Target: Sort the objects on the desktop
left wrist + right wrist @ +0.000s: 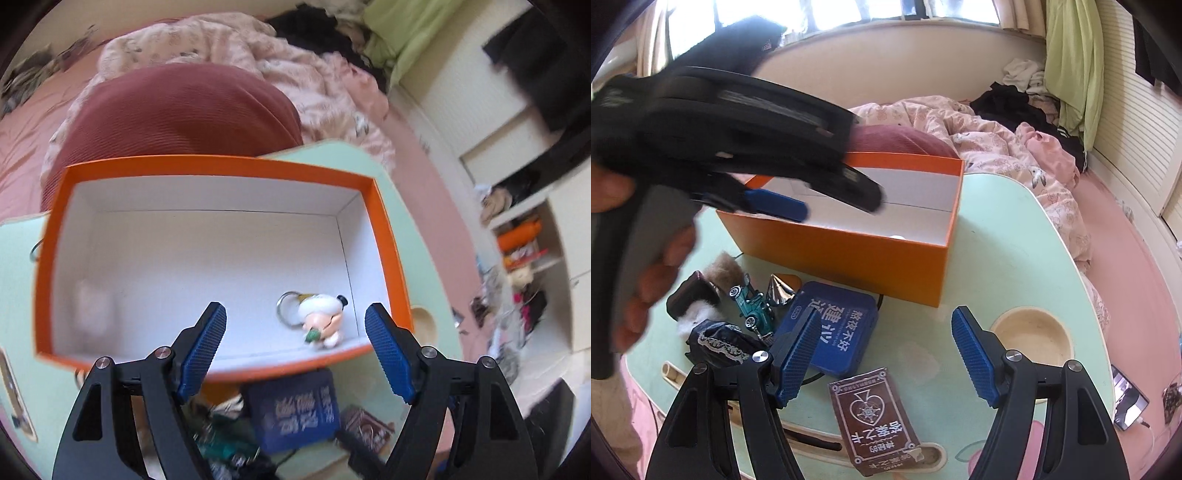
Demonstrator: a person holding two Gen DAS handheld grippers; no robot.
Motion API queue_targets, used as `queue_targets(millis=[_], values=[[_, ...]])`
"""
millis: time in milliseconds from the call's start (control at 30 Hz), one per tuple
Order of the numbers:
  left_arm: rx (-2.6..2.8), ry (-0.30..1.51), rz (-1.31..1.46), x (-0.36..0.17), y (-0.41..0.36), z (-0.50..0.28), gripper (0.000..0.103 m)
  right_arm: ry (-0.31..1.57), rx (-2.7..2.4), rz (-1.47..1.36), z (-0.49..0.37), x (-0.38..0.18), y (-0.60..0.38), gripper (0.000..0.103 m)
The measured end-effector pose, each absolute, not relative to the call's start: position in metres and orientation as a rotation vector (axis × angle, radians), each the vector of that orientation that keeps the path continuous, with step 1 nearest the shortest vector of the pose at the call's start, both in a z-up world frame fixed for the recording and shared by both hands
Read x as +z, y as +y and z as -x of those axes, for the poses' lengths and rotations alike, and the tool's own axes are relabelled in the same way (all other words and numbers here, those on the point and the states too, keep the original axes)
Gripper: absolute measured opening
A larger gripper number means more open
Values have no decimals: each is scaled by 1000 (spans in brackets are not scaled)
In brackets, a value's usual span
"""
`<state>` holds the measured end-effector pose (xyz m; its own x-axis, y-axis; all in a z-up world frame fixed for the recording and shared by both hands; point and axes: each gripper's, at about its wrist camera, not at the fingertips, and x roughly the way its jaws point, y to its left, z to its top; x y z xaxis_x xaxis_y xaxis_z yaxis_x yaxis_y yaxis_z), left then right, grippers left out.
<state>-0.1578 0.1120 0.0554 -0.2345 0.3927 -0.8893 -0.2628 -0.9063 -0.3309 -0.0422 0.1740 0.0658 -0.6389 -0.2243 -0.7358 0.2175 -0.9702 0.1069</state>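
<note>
At the counter's left edge, the empty, wide-open left gripper hangs over the orange box holding a figurine keychain; the right gripper, agape and empty, points nearest the brown card packet lying lengthwise just below.

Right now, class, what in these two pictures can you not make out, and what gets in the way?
- Left wrist view: pale smear on the orange box floor, blurred.
- Left wrist view: clutter below the box, blurred, partly behind the left hand-held gripper.
- Right wrist view: box interior, mostly hidden by its near wall and the left hand-held gripper.
- Right wrist view: brown card's small print, unreadable.
</note>
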Motion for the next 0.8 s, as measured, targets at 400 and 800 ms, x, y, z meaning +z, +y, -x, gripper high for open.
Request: queue_targets(millis=[400,800], values=[[2140,13,1760,25,142,176,38,-22,-2642,-1190,39,65,176,73],[2200,-162,1552,73,85,163,37,-37,-2646,-1199,42,64,180,73]])
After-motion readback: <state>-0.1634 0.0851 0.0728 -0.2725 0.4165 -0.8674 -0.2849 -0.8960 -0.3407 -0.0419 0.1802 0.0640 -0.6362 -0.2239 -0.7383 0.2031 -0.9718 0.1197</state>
